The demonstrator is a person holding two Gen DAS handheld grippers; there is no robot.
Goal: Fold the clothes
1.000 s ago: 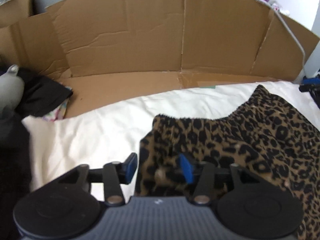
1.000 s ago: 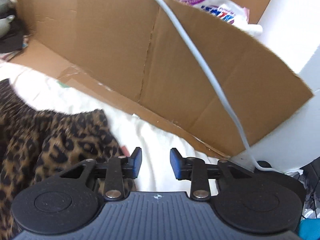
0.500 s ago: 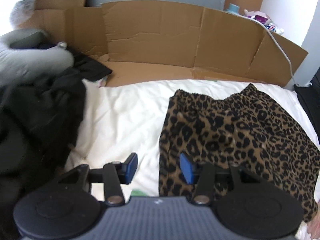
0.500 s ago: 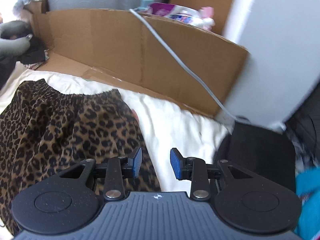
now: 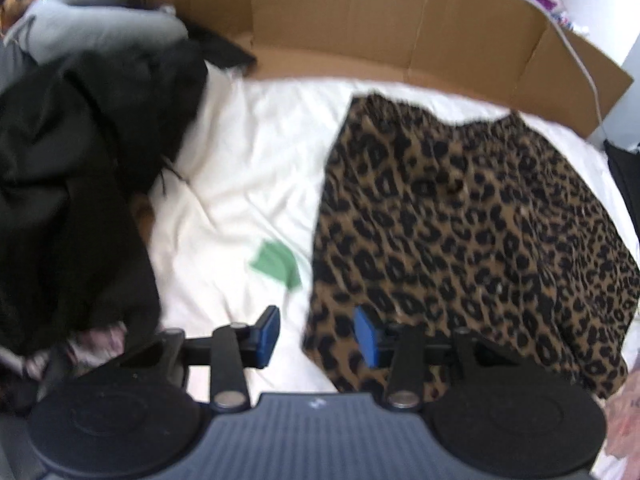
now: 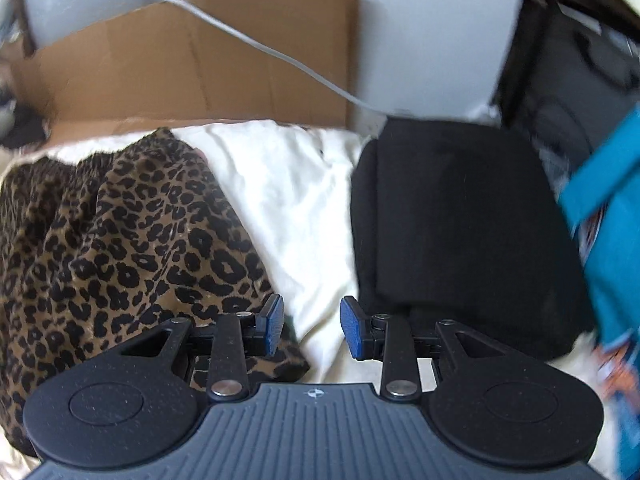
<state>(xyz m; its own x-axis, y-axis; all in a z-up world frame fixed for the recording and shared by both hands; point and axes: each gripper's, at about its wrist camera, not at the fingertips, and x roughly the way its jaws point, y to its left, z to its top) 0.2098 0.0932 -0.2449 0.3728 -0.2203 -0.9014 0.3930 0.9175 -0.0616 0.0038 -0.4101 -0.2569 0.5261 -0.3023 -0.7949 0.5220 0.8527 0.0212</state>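
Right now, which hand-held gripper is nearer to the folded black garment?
Right. The right hand-held gripper hangs open beside the folded black garment; the left hand-held gripper hangs open at the leopard-print skirt's opposite edge.
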